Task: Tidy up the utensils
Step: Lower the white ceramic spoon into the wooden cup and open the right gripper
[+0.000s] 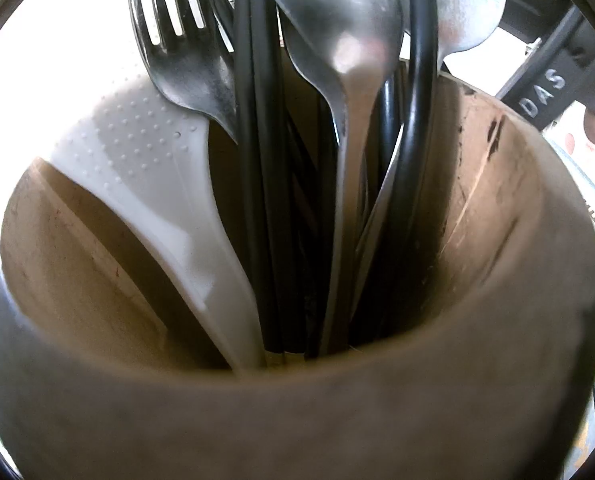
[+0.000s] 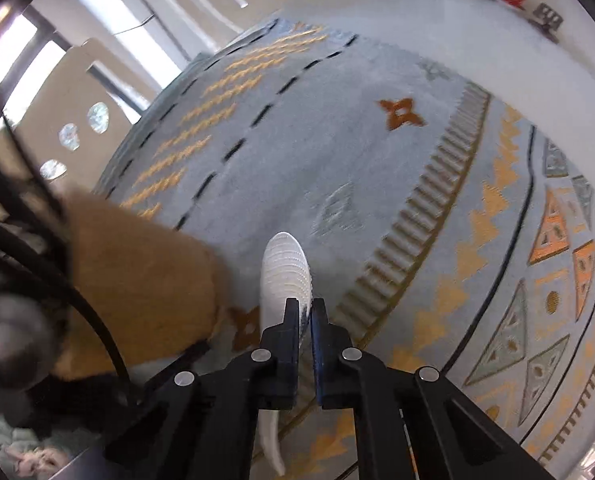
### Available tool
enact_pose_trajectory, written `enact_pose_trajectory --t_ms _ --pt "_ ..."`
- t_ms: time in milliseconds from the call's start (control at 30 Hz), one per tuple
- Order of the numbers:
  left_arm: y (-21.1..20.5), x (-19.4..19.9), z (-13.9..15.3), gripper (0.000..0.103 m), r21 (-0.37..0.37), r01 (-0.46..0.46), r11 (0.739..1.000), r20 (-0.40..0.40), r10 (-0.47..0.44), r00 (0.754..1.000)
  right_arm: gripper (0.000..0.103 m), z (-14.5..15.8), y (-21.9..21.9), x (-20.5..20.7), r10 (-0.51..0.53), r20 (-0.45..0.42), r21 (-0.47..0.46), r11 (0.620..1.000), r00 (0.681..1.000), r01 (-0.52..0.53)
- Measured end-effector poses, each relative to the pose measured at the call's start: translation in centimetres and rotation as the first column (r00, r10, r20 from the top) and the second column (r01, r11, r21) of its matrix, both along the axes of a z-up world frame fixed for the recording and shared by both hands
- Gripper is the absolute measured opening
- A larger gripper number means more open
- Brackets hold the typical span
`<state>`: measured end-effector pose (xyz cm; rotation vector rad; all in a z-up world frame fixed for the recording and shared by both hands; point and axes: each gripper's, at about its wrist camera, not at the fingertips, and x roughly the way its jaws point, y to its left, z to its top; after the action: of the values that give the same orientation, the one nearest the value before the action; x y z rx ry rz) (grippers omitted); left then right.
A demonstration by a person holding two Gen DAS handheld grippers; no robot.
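Domestic dining room: patterned tablecloth (image 2: pixel 337 168) over a table, cream chairs (image 2: pixel 69 120) alongside, and a wooden utensil holder (image 1: pixel 497 240) of cutlery.

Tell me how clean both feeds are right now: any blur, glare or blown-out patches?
Left wrist view: sharp on the fork and spoon, but blown out white at upper left, with the holder's near rim soft. Right wrist view: patterned cloth smeared by motion, brown holder blurred; right gripper and white spoon crisp.
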<state>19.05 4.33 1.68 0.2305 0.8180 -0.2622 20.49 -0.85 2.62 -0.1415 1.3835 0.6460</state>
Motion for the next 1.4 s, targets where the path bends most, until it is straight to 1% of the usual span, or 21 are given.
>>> enact_pose_trajectory --t_ms 33,133,200,267,333,367,467,500,600,733,800,867,1000,1067,1133,1200,1267,1400 --pt "-0.1 0.0 0.0 0.101 -0.001 0.001 1.0 0.0 -0.001 1.0 0.005 0.0 0.1 -0.4 0.005 -0.014 0.005 1.0 1.0 -0.005" --pt "-0.1 0.3 -0.1 0.101 -0.003 0.0 1.0 -0.002 0.0 1.0 0.005 -1.4 0.8 0.0 0.004 -0.057 0.001 1.0 0.998 -0.004" --pt "0.0 0.3 0.0 0.101 -0.003 0.0 1.0 -0.002 0.0 1.0 0.006 -2.5 1.4 0.6 -0.012 -0.12 0.033 0.999 0.993 0.016" --pt "-0.1 0.3 -0.1 0.101 -0.003 0.001 1.0 -0.001 -0.001 1.0 0.007 -3.4 1.5 1.0 -0.028 -0.158 0.067 0.997 0.987 0.039" --pt "0.3 0.4 -0.1 0.101 -0.004 0.001 1.0 -0.001 -0.001 1.0 0.007 -3.5 1.2 1.3 -0.049 -0.176 0.098 0.993 0.983 0.067" --pt "0.2 0.4 -0.1 0.101 -0.003 0.0 1.0 -0.001 0.0 1.0 0.007 -3.3 1.0 1.3 -0.056 -0.167 0.101 0.992 0.984 0.074" --pt "0.2 0.4 -0.1 0.101 -0.003 0.0 1.0 -0.001 0.0 1.0 0.007 -1.7 -0.7 0.5 -0.088 -0.089 0.097 0.991 0.992 0.097" --pt "0.3 0.4 -0.1 0.101 -0.003 0.0 1.0 -0.001 0.0 1.0 0.007 -1.1 -1.4 0.3 -0.112 -0.074 0.099 0.988 0.991 0.119" --pt "0.3 0.4 -0.1 0.101 -0.003 0.001 1.0 -0.002 -0.001 1.0 0.007 1.5 -4.0 -0.5 -0.202 0.009 0.095 0.975 0.979 0.2" --pt "0.3 0.4 -0.1 0.101 -0.003 0.0 1.0 -0.001 0.0 1.0 0.007 6.8 -6.8 -2.8 -0.333 0.128 0.15 0.938 0.934 0.313" --pt "0.2 0.4 -0.1 0.101 -0.003 0.0 1.0 -0.001 0.0 1.0 0.007 9.9 -7.0 -3.9 -0.38 0.199 0.189 0.919 0.903 0.345" --pt "0.3 0.4 -0.1 0.101 -0.003 0.0 1.0 -0.001 0.0 1.0 0.007 13.3 -7.3 -4.9 -0.42 0.262 0.255 0.899 0.869 0.357" --pt "0.2 0.4 -0.1 0.101 -0.003 0.001 1.0 -0.001 -0.001 1.0 0.007 19.0 -5.6 -6.0 -0.454 0.39 0.353 0.877 0.801 0.326" --pt "0.2 0.4 -0.1 0.101 -0.002 0.001 1.0 -0.001 -0.001 1.0 0.007 21.7 -4.3 -6.7 -0.461 0.455 0.406 0.869 0.762 0.284" --pt "0.2 0.5 -0.1 0.101 -0.003 0.001 1.0 -0.002 -0.001 1.0 0.007 23.6 -2.6 -7.6 -0.457 0.513 0.443 0.866 0.727 0.232" --pt "0.2 0.5 -0.1 0.101 -0.002 0.0 1.0 -0.001 0.0 1.0 0.007 24.9 -2.0 -8.1 -0.45 0.528 0.47 0.861 0.72 0.193" --pt "0.1 0.5 -0.2 0.101 -0.003 0.0 1.0 -0.001 0.0 1.0 0.007 25.7 -0.6 -8.2 -0.437 0.541 0.487 0.859 0.719 0.156" --pt "0.2 0.5 -0.1 0.101 -0.003 0.0 1.0 -0.002 0.0 1.0 0.007 25.9 2.5 -8.2 -0.397 0.568 0.466 0.877 0.721 0.115"
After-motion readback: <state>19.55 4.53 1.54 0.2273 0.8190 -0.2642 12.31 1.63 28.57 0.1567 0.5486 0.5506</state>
